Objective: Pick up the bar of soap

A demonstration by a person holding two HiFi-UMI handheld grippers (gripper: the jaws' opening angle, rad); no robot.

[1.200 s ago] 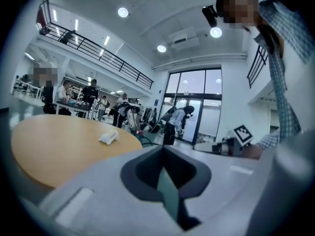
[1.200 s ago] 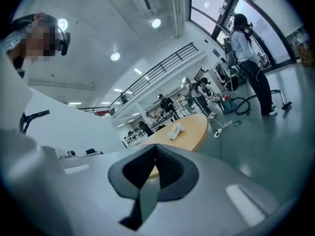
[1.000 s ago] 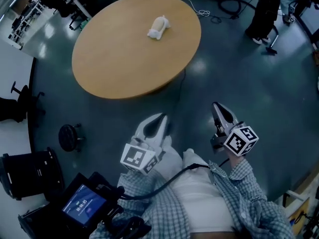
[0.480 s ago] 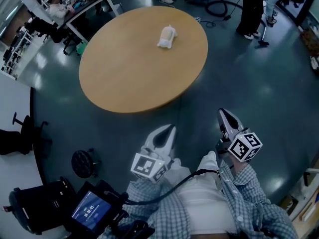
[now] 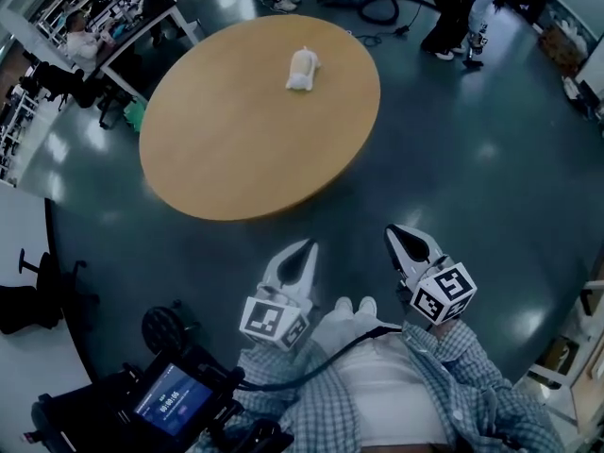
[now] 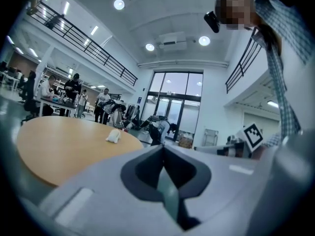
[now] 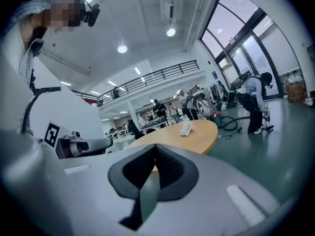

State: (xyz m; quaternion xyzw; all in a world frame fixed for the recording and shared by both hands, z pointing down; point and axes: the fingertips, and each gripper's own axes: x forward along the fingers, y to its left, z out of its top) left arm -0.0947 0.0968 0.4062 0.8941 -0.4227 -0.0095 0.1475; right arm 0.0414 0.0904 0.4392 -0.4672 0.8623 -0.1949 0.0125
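Observation:
The bar of soap (image 5: pixel 301 69) is a small pale lump on the far part of a round wooden table (image 5: pixel 236 149). It also shows in the left gripper view as a distant bar of soap (image 6: pixel 113 136) and in the right gripper view as the same bar of soap (image 7: pixel 186 128). My left gripper (image 5: pixel 308 245) and right gripper (image 5: pixel 392 231) hang side by side over the dark floor, short of the table's near edge. Both point toward the table. Each has its jaws shut with nothing between them, as the left gripper (image 6: pixel 162 149) and right gripper (image 7: pixel 155 149) show close up.
A black stool (image 5: pixel 165 327) and a device with a lit screen (image 5: pixel 170 399) sit at the lower left. Beyond the table are desks with people (image 5: pixel 80 31), a bent-over person (image 5: pixel 444 12) and a hose (image 5: pixel 377 8) on the floor.
Both grippers have shifted with the person across the floor, and the table sits a little lower and nearer in the head view. The jaws stayed shut.

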